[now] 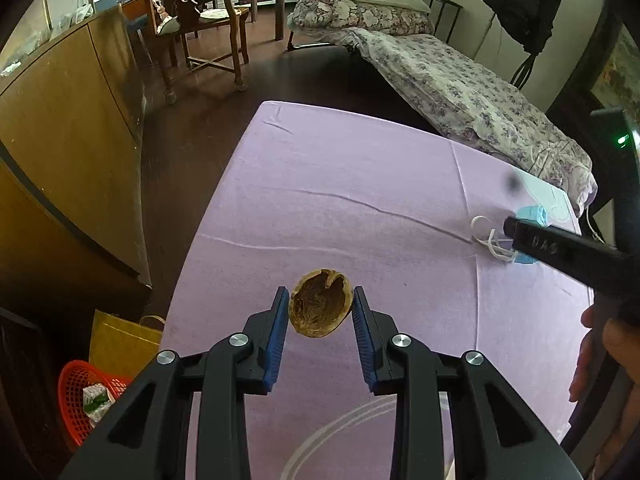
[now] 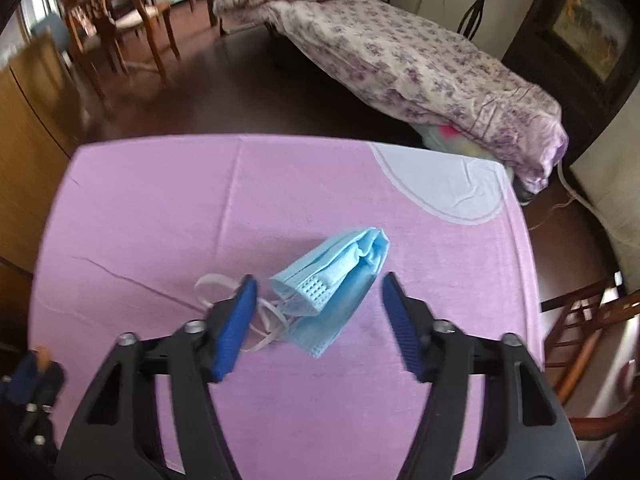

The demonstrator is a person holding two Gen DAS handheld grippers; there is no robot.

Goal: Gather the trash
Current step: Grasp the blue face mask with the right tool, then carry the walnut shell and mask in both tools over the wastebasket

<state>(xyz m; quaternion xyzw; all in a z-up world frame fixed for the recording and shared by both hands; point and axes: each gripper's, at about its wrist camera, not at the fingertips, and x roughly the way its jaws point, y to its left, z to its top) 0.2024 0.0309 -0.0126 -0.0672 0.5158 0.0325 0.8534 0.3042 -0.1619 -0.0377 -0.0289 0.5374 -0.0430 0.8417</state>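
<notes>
A brown walnut half-shell [image 1: 321, 303] sits between the blue pads of my left gripper [image 1: 321, 300], which is shut on it, over the purple tablecloth [image 1: 340, 200]. A crumpled blue face mask [image 2: 336, 284] with white ear loops [image 2: 216, 286] lies on the cloth [image 2: 160, 220]. My right gripper [image 2: 316, 286] is open, its fingers on either side of the mask, apart from it. The right gripper also shows in the left wrist view [image 1: 560, 248], over the mask [image 1: 530, 214].
A red mesh basket [image 1: 86, 396] with wrappers in it stands on the floor left of the table, beside a yellow bag [image 1: 120, 344]. A floral-covered bed [image 1: 460, 92] lies beyond the table. Wooden chairs [image 1: 200, 20] stand at the back left, another [image 2: 588, 320] at the right.
</notes>
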